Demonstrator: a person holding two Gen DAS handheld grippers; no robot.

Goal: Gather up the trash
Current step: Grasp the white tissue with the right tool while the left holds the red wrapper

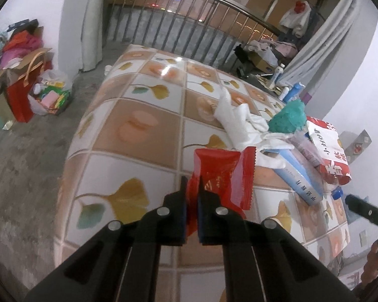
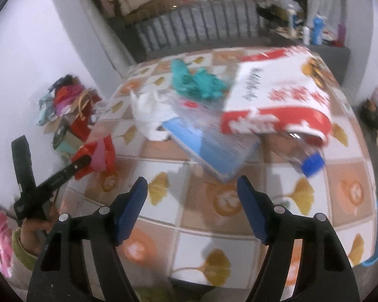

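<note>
The left claw (image 1: 192, 183) pinches a red wrapper (image 1: 219, 173) above the table (image 1: 128, 130); the right claw (image 2: 192, 188) hangs spread and empty, a blue book (image 2: 209, 148) just ahead.

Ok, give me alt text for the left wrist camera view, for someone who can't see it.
The left claw is shut on a red snack wrapper above a table covered in a ginkgo-leaf tile-pattern cloth. Beyond it lie a white cloth, a teal crumpled item, a blue book and a red-and-white bag.
</note>
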